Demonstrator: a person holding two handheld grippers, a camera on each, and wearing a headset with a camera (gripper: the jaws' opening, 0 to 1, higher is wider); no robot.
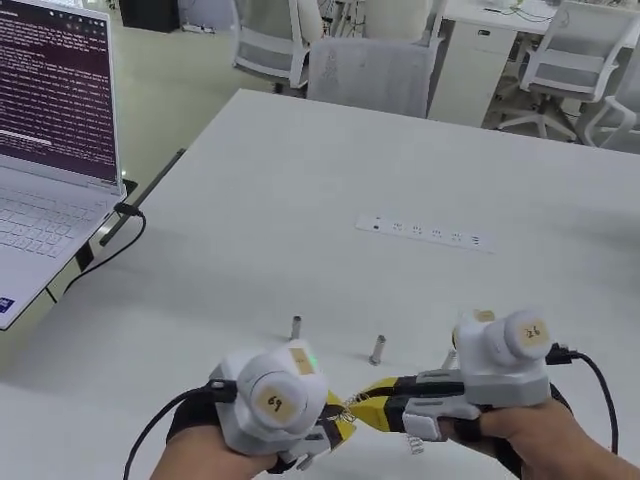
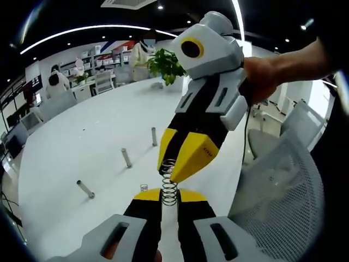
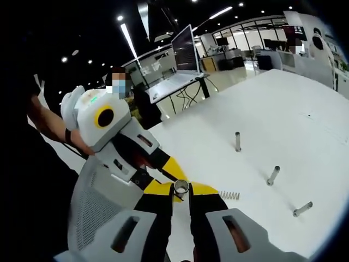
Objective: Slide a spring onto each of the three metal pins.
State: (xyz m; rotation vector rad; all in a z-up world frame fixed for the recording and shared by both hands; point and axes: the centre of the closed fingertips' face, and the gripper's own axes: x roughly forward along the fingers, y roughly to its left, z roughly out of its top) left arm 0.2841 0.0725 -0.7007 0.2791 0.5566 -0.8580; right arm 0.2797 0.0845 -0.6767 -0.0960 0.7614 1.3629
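Spring [image 2: 170, 183], thin coiled wire, gripped by left tool [image 2: 170, 192] and right tool [image 3: 181, 190], cylindrical metal pins [image 2: 126, 158] nearby

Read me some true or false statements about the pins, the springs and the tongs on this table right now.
1. All three pins are bare. True.
2. The two tongs are held far apart. False: the left tongs and the right tongs meet tip to tip on one spring.
3. A second spring lies on the table. True.
4. The laptop is closed. False: it is open, with its screen lit.
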